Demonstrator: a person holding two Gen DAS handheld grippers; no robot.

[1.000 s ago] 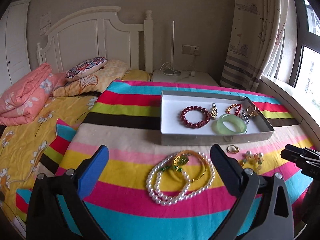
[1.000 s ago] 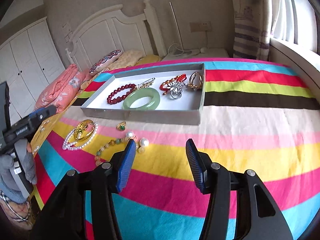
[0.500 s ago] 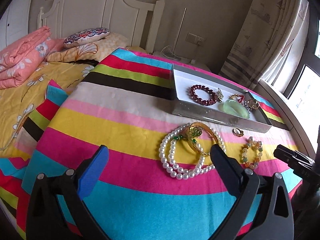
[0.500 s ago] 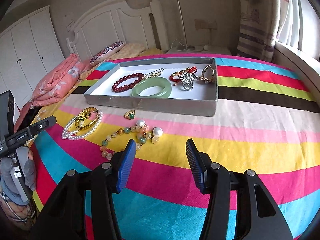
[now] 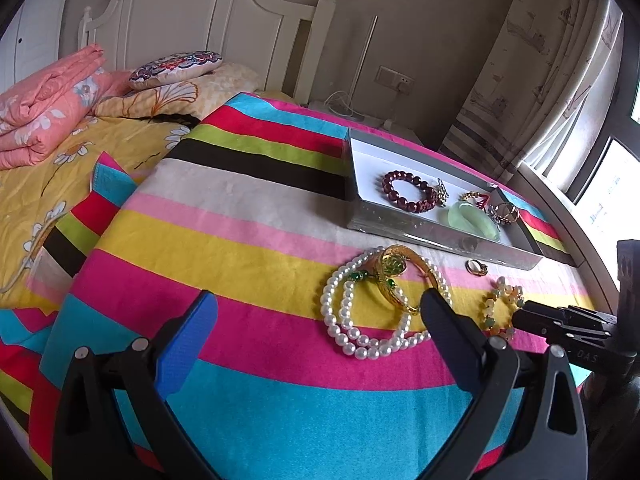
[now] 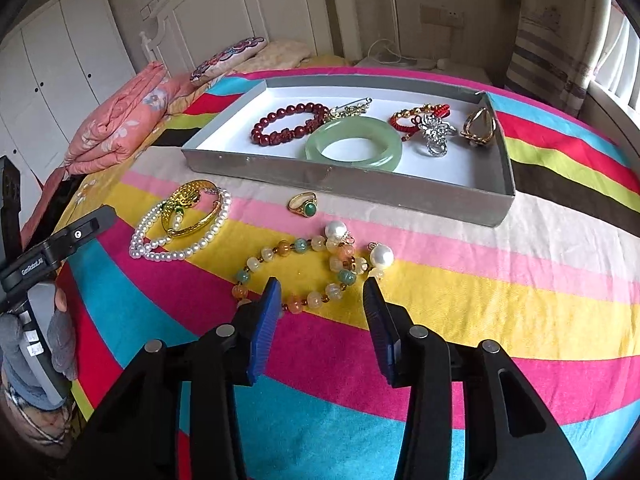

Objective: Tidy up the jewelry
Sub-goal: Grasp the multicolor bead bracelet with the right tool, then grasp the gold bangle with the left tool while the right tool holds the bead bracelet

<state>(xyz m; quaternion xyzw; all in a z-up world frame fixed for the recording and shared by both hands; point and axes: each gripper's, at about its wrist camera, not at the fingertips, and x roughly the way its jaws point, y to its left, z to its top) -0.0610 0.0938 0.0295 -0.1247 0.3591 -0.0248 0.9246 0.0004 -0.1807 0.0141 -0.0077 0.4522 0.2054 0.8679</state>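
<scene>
A grey tray (image 6: 340, 184) on the striped bed holds a jade bangle (image 6: 352, 148), a dark red bead bracelet (image 6: 280, 124) and other pieces. In front of it lie a green-stone ring (image 6: 304, 205), a pearl necklace (image 6: 180, 254) with a gold bangle (image 6: 188, 200) on it, and a multi-coloured bead bracelet (image 6: 347, 276). My right gripper (image 6: 320, 286) is low over that bracelet. Its jaws are closing with the bracelet's near arc between the tips, and the pads do not press on it. My left gripper (image 5: 316, 320) stands wide open just before the pearl necklace (image 5: 360, 340), holding nothing.
A folded pink quilt (image 6: 116, 128) and pillows lie at the far left by the white headboard. A windowsill and curtain run along the right. A gloved hand (image 6: 60, 332) holds the left gripper at the bed's left edge. Striped cover stretches right of the bracelet.
The right gripper has come forward and down to the bead bracelet, and its jaws have narrowed. The left gripper swung down toward the pearls earlier, then kept still.
</scene>
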